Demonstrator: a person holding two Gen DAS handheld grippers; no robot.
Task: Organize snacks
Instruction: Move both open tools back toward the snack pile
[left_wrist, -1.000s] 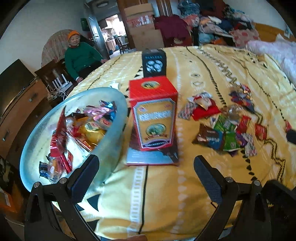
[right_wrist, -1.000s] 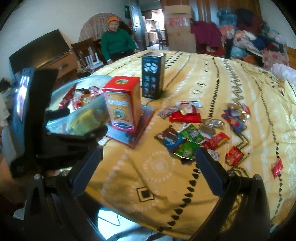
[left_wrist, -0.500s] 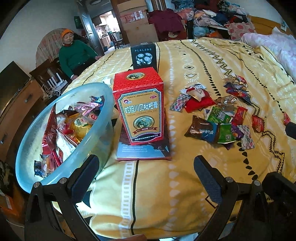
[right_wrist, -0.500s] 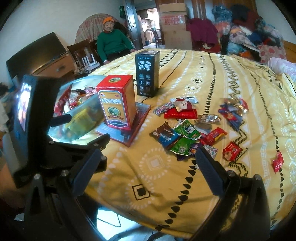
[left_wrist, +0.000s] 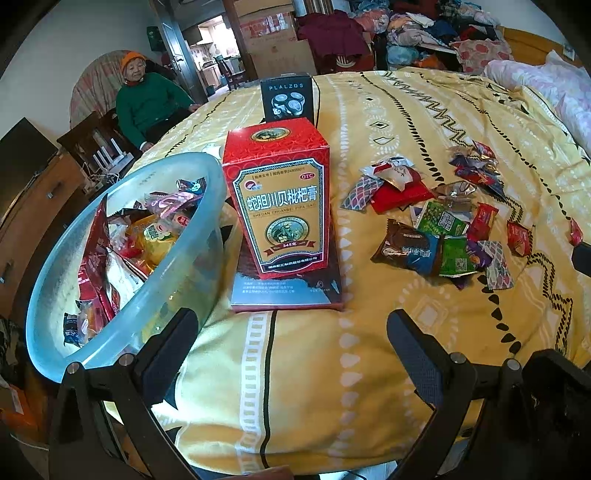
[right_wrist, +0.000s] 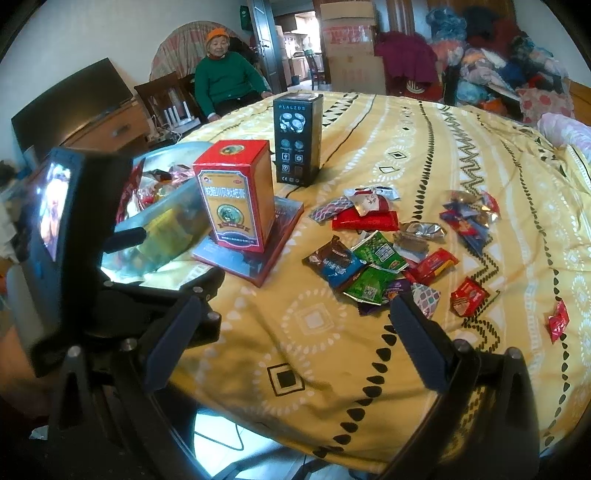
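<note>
Several wrapped snacks lie scattered on the yellow patterned cloth, right of centre. A clear plastic bowl at the table's left edge holds several more snack packets. My left gripper hovers open at the near table edge, in front of a red box, with nothing between its fingers. My right gripper is open too, low over the near cloth, its right finger close to the nearest wrappers. The left gripper's body with its lit screen shows at the left of the right wrist view.
A red and gold medicine box stands on a flat book between bowl and snacks. A black shaver box stands behind. A person in green sits beyond the table. Clothes are piled at the back right.
Both grippers have moved forward toward the table, so the boxes and snacks look nearer. Both stay open. Nothing on the table has shifted.
</note>
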